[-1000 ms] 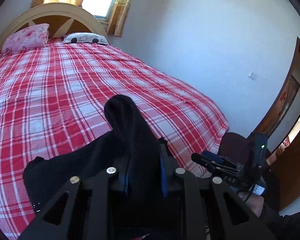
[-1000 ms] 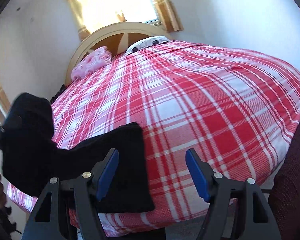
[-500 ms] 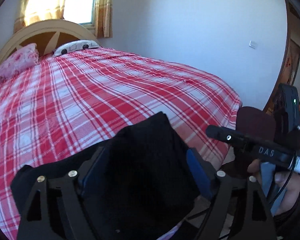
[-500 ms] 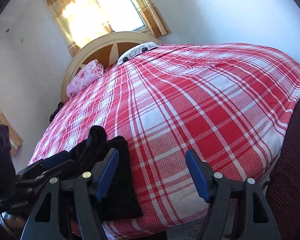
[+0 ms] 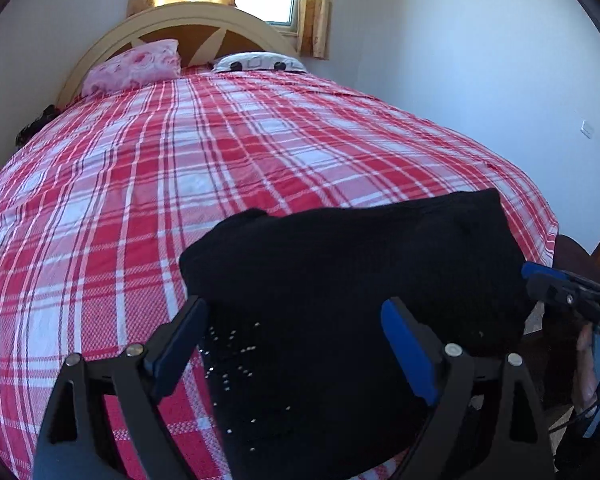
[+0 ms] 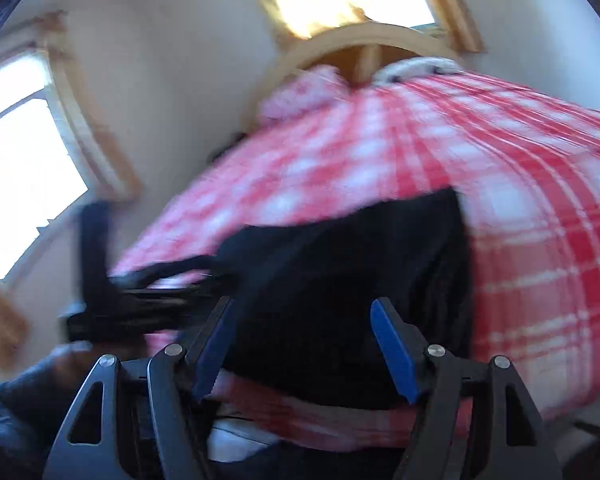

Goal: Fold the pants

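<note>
We see the black pants (image 5: 352,280) lying folded in a thick pile at the near edge of the bed (image 5: 180,184), on the red plaid cover. Our left gripper (image 5: 292,344) is opening, jaws wide; the pants lie below and between the blue pads (image 5: 408,356) but nothing presses on them, so no grip. Right gripper (image 6: 300,340) hangs over the same pile w/ jaws apart, holding nothing. The right wrist view is blurred; there the left gripper shows as a dark smear at the pile's left side. Pink pillow (image 5: 134,66) sits at the headboard.
</note>
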A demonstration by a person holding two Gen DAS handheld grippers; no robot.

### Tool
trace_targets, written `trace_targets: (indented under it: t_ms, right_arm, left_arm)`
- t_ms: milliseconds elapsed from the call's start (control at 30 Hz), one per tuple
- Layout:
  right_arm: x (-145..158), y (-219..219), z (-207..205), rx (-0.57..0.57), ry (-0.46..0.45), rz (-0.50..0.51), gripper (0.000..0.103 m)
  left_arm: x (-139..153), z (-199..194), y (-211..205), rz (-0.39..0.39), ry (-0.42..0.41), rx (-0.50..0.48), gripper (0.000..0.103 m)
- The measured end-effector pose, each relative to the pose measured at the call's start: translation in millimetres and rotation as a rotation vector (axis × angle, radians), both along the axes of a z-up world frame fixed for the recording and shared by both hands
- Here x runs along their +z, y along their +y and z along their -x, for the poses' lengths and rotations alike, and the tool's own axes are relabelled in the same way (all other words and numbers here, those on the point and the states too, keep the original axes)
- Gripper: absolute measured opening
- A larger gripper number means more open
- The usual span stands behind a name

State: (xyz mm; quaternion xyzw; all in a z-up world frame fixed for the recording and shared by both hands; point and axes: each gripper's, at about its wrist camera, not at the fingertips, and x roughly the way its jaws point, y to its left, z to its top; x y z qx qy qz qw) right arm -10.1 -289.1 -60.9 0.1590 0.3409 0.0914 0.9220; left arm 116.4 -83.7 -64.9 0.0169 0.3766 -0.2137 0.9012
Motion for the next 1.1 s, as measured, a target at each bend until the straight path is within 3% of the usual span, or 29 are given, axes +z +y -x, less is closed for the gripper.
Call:
trace_targets:
  t_ms: [100,267,500,633,900,1033,1100]
  right_arm:
    - [-15,-30,-6,-0.107,0.076,-0.044,0.071]
    - [-4,-38,-1,-0.142,0.026,-0.016,0.071]
    - [-25,-66,-21,-0.21,0.071,-0.099,0.071]
    - [-36,-72,-27,-0.21,0.081,-0.151,0.07]
    - [-39,-51,-39,-0.143,0.058,-0.122,0.068]
    - [-42,-53,-42,-0.129,0.071,-0.139,0.044]
    - [-45,-56,-42,-0.111,0.078,-0.182,0.041]
  left_arm:
    - [-11,-5,8,0.023,0.037,0.017,0.095]
    - [-21,-10,15,0.075,0.081,0.034,0.1]
    - [-26,-11,10,0.063,0.079,0.022,0.103]
    - [-28,-14,9,0.055,0.075,0.02,0.103]
    - [-30,-19,5,0.033,0.087,0.016,0.103]
    - [-29,-18,4,0.031,0.085,0.005,0.103]
    - [-29,-17,3,0.029,0.081,-0.004,0.102]
